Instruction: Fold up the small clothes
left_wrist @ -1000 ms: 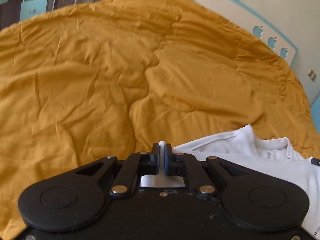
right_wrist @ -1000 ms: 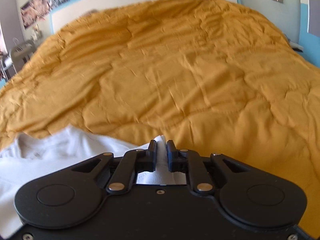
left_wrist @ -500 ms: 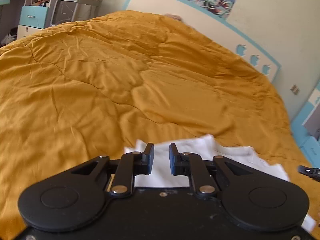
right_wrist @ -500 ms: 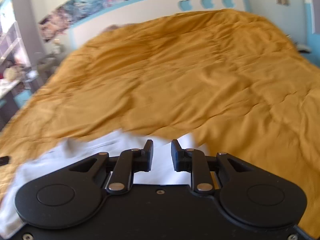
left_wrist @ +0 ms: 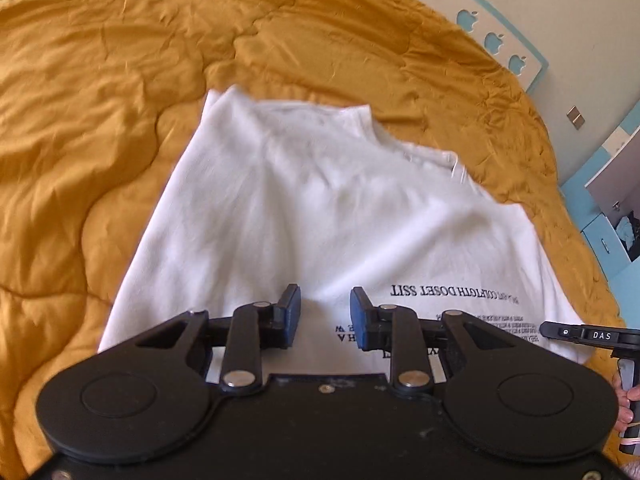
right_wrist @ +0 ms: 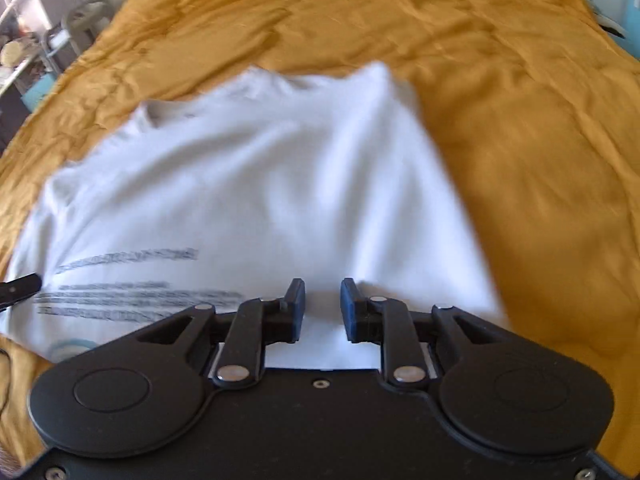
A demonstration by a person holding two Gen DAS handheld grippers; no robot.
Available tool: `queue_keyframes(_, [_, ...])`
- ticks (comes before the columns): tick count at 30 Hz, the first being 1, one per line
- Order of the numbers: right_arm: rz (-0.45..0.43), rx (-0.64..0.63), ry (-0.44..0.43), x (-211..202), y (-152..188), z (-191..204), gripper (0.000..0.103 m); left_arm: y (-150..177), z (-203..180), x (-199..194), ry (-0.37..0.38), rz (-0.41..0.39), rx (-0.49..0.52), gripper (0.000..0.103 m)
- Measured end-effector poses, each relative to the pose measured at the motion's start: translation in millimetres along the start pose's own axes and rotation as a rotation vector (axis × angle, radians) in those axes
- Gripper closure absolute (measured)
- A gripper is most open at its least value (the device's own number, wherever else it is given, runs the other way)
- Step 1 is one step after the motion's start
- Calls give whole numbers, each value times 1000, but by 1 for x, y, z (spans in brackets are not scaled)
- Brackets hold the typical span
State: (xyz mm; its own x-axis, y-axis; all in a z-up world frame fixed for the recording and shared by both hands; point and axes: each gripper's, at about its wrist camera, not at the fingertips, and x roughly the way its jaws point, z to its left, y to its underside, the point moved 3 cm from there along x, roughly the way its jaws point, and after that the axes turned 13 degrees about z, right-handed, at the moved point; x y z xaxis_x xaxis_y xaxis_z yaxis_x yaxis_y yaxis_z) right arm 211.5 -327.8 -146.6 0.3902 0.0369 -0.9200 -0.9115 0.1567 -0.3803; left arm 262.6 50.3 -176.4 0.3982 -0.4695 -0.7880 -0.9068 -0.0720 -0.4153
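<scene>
left tongs (left_wrist: 325, 312) opening, empty | right tongs (right_wrist: 322, 304) closing, empty | white shirt (left_wrist: 304, 200) flat on mustard quilt (left_wrist: 100, 100)

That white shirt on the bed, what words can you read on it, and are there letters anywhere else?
"DAS": white letters on the right gripper, at the left wrist view's right edge.
"SSIT DOSET COLFTOTH", roughly: the big line printed on the white shirt, upside down from here; spelling unsure.
Smaller lines on the shirt: too small or hidden to read.
Right wrist view: the shirt's print is too blurred to read.
Three apple shapes on the headboard: signs, no words.
</scene>
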Motion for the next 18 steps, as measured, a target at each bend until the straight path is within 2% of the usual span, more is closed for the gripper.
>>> queue_keyframes(8, [-8, 26, 33, -8, 7, 0, 86, 5, -11, 1, -87, -10, 81, 73])
queue_keyframes(10, [-40, 58, -17, -19, 5, 0, 77, 3, -10, 1, -81, -7, 74, 72])
queue_keyframes(12, [-125, 58, -48, -33, -5, -2, 70, 2, -9, 0, -75, -5, 69, 72])
queue_keyframes(15, [-257, 32, 7, -44, -29, -8, 44, 0, -7, 3, -62, -2, 61, 71])
queue_keyframes(17, [-295, 34, 41, -39, -49, -19, 39, 0, -6, 3, -54, -2, 58, 70])
queue_keyframes(18, [-276, 46, 53, -30, -58, -26, 38, 0, -6, 4, -49, -2, 56, 70])
